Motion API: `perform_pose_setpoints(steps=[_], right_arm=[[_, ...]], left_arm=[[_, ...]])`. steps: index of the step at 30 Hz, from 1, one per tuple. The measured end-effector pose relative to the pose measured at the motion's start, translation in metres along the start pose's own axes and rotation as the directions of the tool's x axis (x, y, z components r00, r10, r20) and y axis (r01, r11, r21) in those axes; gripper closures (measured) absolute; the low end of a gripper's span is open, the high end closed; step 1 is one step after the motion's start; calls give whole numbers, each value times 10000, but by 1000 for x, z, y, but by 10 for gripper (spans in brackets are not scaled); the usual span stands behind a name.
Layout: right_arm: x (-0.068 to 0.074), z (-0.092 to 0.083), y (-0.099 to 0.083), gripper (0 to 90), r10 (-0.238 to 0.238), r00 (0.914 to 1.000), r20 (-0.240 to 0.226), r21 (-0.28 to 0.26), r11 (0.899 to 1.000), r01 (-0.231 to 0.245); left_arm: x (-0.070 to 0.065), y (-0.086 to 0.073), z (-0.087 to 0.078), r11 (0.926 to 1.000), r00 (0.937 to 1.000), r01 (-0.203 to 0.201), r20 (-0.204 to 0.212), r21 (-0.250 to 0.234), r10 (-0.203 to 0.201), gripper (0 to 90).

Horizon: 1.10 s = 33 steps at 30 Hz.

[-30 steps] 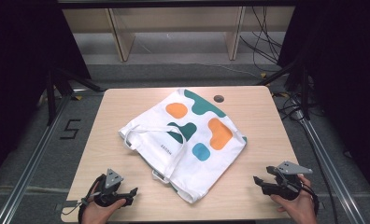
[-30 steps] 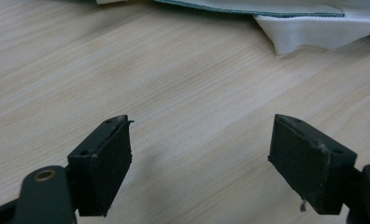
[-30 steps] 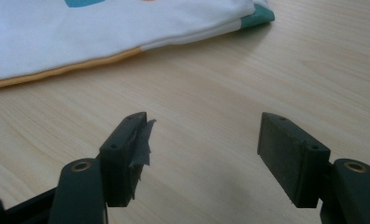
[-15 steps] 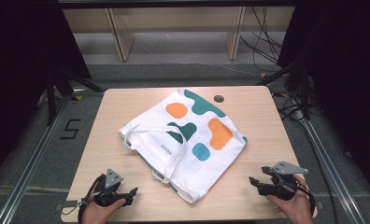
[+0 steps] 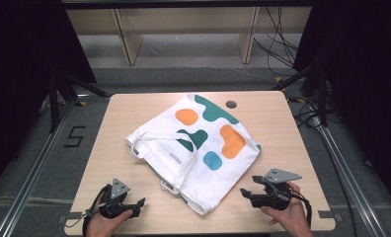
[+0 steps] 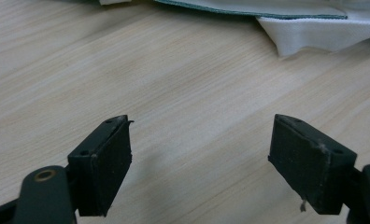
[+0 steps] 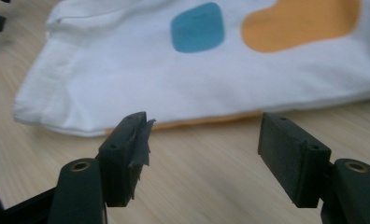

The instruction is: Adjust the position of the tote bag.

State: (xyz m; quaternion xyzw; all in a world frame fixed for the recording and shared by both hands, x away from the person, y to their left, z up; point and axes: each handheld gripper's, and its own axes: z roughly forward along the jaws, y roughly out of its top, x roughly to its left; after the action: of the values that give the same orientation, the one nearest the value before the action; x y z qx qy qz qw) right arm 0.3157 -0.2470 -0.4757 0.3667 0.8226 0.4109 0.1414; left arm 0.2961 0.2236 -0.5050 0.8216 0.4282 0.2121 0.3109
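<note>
Left claw (image 5: 140, 202) in the high view sits at the near left corner of the surface (image 5: 114, 143), jaws spread and holding nothing. Right claw (image 5: 244, 193) sits at the near right, jaws also apart and empty, pointing left at the bag. Between them and farther off lies the bag (image 5: 203, 148), flat, its long axis running diagonally from just beside the right claw's tips away toward the far side; its handles (image 5: 151, 143) loop out on the side toward the left claw.

Left claw (image 6: 199, 161) in its own view hovers over bare wood, jaws wide, with a white bag corner (image 6: 309, 32) well ahead and to its right.

Right claw (image 7: 204, 154) in its own view shows what the high view cannot: an orange edge under the bag's (image 7: 183, 74) hem just ahead of the spread jaws, and a frayed pad on the left jaw.
</note>
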Motion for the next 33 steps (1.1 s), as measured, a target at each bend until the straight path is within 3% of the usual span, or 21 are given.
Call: perform_pose_setpoints(steps=[3,6,7,8,10,11,12,13,14,17,19,20,21,22,24,25,26,29,31,32,33], right_arm=[[12,6,7,343,-8,9997,-253,12,10000,8],[32,18,23,342,-787,9939,-771,-129,9969,779],[32,18,23,342,-787,9939,-771,-129,9969,779],[43,25,29,342,-940,9892,-1121,-186,9955,925],[49,28,31,342,-1140,9856,-1252,-51,9934,1142],[57,34,34,342,-1205,9832,-1371,-2,9926,1216],[61,37,35,342,-1215,9812,-1499,42,9923,1235],[65,41,35,342,-1303,9793,-1550,46,9912,1326],[75,50,38,342,-1554,9727,-1724,253,9864,1621],[84,57,40,342,-1772,9668,-1841,274,9823,1852],[90,63,42,343,-1966,9625,-1871,429,9772,2079],[93,67,42,343,-1964,9632,-1835,472,9769,2082],[95,71,43,343,-2149,9591,-1839,629,9712,2297],[98,76,43,343,-2209,9583,-1815,621,9699,2353],[102,82,45,343,-2293,9540,-1931,775,9657,2478],[105,87,45,344,-2343,9542,-1858,563,9670,2484],[108,93,47,354,-2735,9464,-1718,841,9531,2907],[111,99,47,367,-2738,9461,-1729,1004,9507,2934],[112,107,46,391,-3437,9329,-1076,1501,9220,3570],[112,110,46,411,-3607,9285,-880,1572,9154,3706],[114,111,44,444,-3195,9430,-930,1679,9285,3311]], left_arm=[[0,0,0,9999,9998,158,-112,-34,-158,201],[3,-1,-2,9999,9998,159,-111,-6,-159,201],[3,-1,-2,9999,9998,159,-111,-6,-159,201],[1,-1,-2,9987,9987,504,-74,82,-504,201],[0,-2,-1,9988,9987,484,-156,-45,-485,201],[2,-1,-1,10000,9999,61,-145,-39,-61,201],[3,0,-1,10000,9999,-55,-87,15,55,201],[-1,-1,-1,9993,9993,361,-55,40,-361,202],[-1,-1,-1,9995,9995,303,-128,-2,-303,201],[1,-1,-1,9999,9999,127,-98,-3,-127,201],[-2,-1,-1,9986,9986,526,-115,11,-525,201],[2,0,-1,10000,10000,30,-73,-1,-30,201],[-1,-1,-1,9993,9993,375,-48,48,-374,201],[0,-1,-2,9999,9999,150,-66,83,-149,202],[1,0,-1,9999,9999,115,-56,53,-115,201],[0,0,-1,9999,9999,128,-46,60,-127,201],[0,-1,0,9998,9998,184,-71,-25,-184,201],[0,-1,0,9999,9999,132,-65,-56,-132,201],[0,-1,0,9999,9999,100,-49,-44,-100,200],[0,-1,0,9999,10000,90,-38,-50,-90,200],[0,-1,0,9999,10000,90,-38,-50,-90,198]])
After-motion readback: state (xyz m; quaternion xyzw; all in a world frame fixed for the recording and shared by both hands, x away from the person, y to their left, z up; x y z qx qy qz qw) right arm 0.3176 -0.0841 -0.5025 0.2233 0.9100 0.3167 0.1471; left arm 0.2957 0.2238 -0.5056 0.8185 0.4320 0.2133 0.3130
